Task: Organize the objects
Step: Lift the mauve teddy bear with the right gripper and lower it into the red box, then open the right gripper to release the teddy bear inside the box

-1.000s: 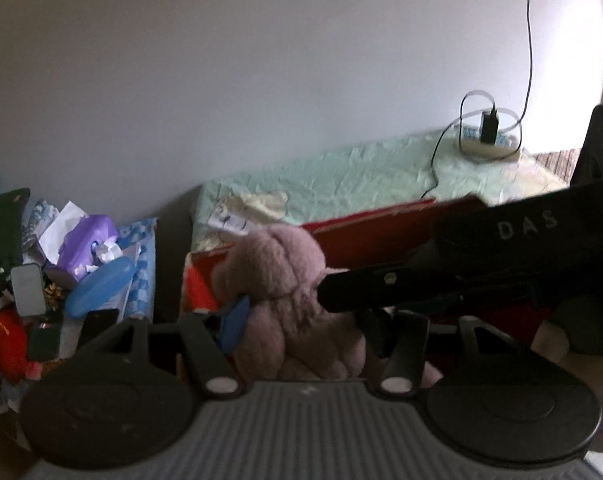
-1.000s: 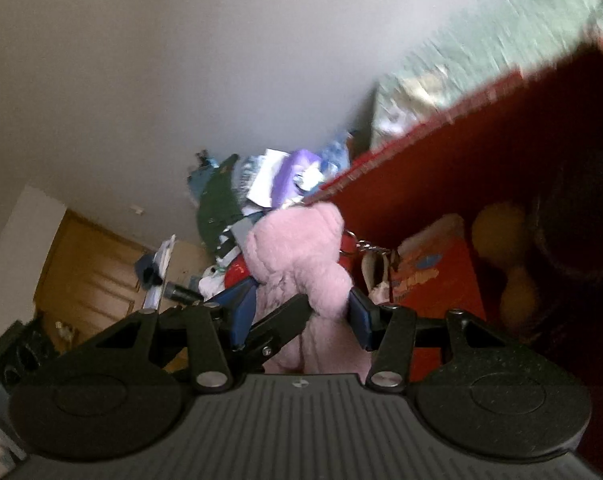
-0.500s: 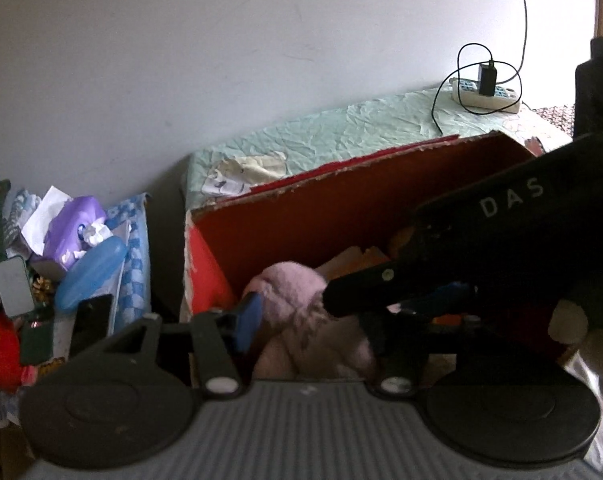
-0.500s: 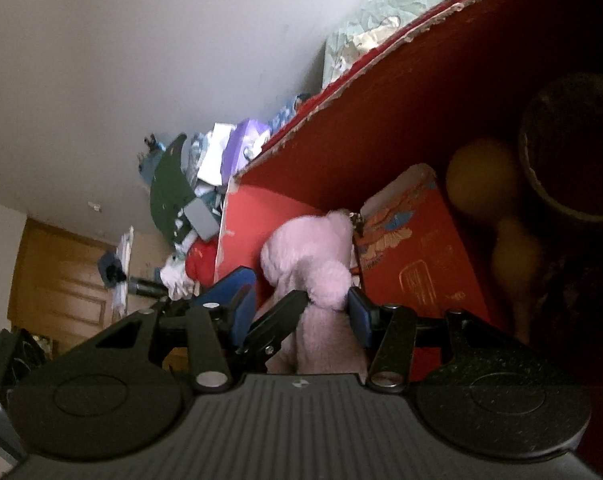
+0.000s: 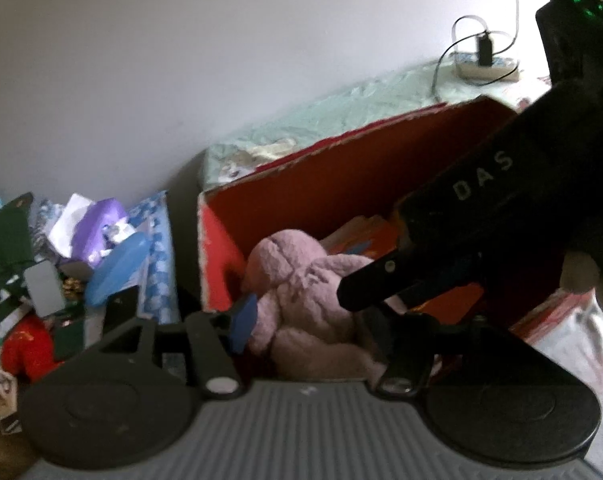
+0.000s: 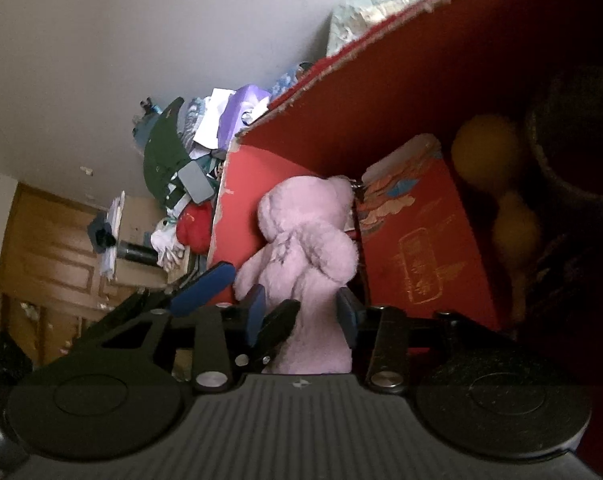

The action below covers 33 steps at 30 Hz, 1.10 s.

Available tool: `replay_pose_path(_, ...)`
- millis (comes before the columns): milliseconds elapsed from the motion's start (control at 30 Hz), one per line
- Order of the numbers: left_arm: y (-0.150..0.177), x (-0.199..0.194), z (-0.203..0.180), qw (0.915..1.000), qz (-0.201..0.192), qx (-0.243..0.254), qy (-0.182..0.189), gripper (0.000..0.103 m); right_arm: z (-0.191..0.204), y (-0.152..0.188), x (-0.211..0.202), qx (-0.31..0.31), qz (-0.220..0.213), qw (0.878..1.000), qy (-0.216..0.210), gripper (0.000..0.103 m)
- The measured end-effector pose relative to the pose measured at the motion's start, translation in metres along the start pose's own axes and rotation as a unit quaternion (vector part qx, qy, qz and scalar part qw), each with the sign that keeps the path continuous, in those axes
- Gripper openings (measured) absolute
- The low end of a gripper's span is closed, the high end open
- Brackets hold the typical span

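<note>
A pink plush bear (image 5: 301, 280) (image 6: 301, 236) sits low in the left end of an open red cardboard box (image 5: 341, 184) (image 6: 401, 92). My right gripper (image 6: 301, 314) has its blue pads on both sides of the bear's lower body, and its jaws are closing on it. In the left wrist view its black body (image 5: 481, 200) reaches in from the right. My left gripper (image 5: 313, 328) straddles the bear and its jaws are opening. Its blue pad (image 6: 201, 288) stands just off the bear's side.
A red packet with gold print (image 6: 413, 248), yellow round things (image 6: 485, 152) and a dark bowl (image 6: 581, 140) also lie in the box. A pile of clothes and bags (image 5: 81, 248) sits left of it. Behind are a green-sheeted bed (image 5: 361, 100) and a power strip (image 5: 485, 64).
The bear has gone down from above the box rim into the box. The left pad has come off its side, and the right jaws have narrowed around it.
</note>
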<state>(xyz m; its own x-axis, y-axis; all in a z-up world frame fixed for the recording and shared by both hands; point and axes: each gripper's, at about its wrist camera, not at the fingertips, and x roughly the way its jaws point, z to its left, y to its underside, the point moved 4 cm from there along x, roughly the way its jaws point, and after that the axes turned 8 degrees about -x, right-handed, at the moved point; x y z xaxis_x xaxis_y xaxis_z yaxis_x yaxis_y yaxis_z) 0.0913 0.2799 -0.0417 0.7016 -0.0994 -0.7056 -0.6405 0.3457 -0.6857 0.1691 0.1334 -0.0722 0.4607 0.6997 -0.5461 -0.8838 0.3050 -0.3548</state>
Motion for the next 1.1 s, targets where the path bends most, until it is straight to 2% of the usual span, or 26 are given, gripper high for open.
replay_pose_path(167, 0.001, 0.008, 0.011, 0.9992, 0.030, -0.026, -0.008, 0.063, 0.003, 0.001, 0.013, -0.006, 0.003, 1.000, 0.022, 0.044)
replay_pose_path(267, -0.001, 0.007, 0.010, 0.9989, 0.030, -0.032, -0.013, 0.062, 0.004, 0.002, 0.008, -0.014, -0.002, 1.000, 0.028, 0.045)
replay_pose_path(400, -0.005, 0.007, 0.007, 0.9985, 0.033, -0.041, -0.016, 0.071, 0.009, 0.003, -0.004, -0.036, -0.015, 0.999, 0.027, 0.045)
replay_pose_path(500, -0.008, 0.009, 0.009, 0.9984, 0.032, -0.040, -0.021, 0.072, 0.010, 0.004, -0.012, -0.046, -0.025, 0.998, 0.027, 0.045)
replay_pose_path(700, -0.010, 0.014, 0.004, 0.9976, 0.044, -0.041, -0.033, 0.074, 0.008, 0.007, -0.019, -0.082, -0.044, 0.993, 0.077, 0.044)
replay_pose_path(1100, -0.016, 0.013, -0.003, 0.9969, 0.046, -0.052, -0.037, 0.078, -0.004, 0.014, -0.029, -0.097, -0.069, 0.986, 0.116, 0.044)
